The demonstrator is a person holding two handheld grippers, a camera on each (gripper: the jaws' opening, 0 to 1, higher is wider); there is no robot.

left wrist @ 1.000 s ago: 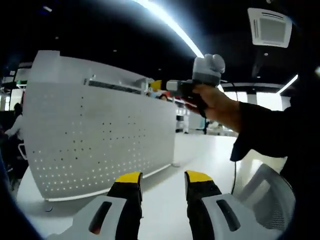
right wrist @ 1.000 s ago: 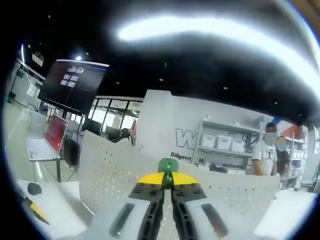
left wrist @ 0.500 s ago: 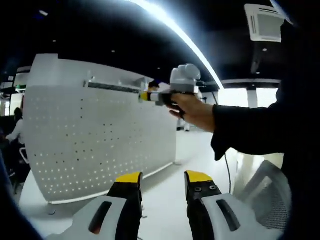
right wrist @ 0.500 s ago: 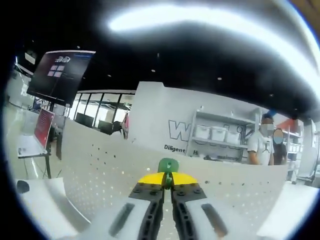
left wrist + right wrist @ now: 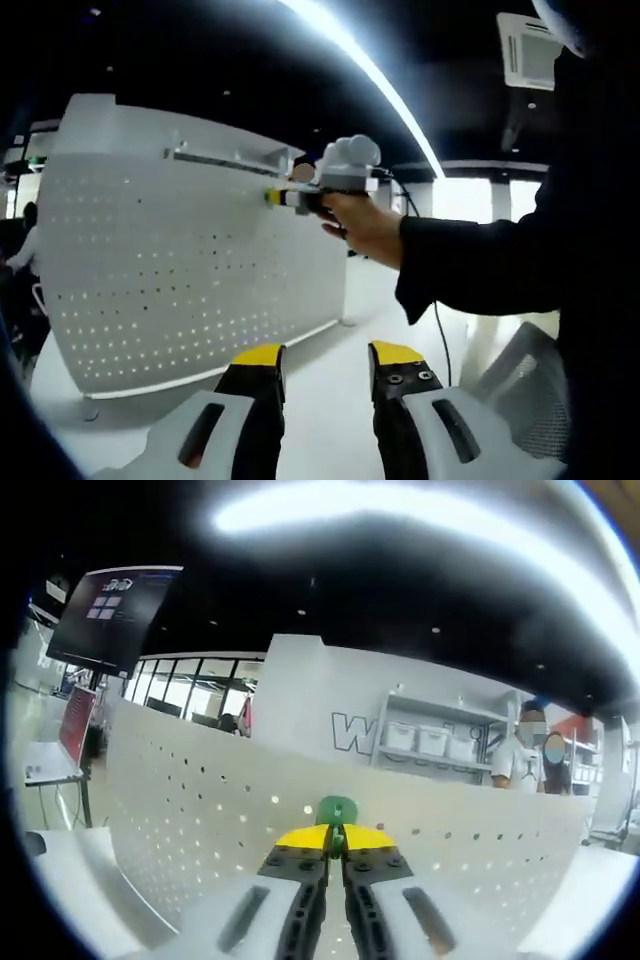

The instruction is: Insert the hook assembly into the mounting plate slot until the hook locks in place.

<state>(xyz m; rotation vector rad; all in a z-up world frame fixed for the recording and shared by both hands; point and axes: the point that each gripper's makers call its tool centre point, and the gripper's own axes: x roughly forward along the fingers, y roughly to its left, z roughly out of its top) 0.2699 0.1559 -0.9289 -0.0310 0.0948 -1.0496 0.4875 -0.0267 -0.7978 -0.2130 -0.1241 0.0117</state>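
Against perforated panel (image 5: pixel 190 270), right hand-held gripper (image 5: pixel 336 842) clamps green hook (image 5: pixel 336 809); left hand-held gripper (image 5: pixel 322 362) gapes.

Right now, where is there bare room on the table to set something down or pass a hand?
The white tabletop looks bare between the pegboard panel's foot and the open left tongs, running on under the person's outstretched sleeve. It is crowded higher up at the panel's face, where the right tongs carry the green hook toward the holes.
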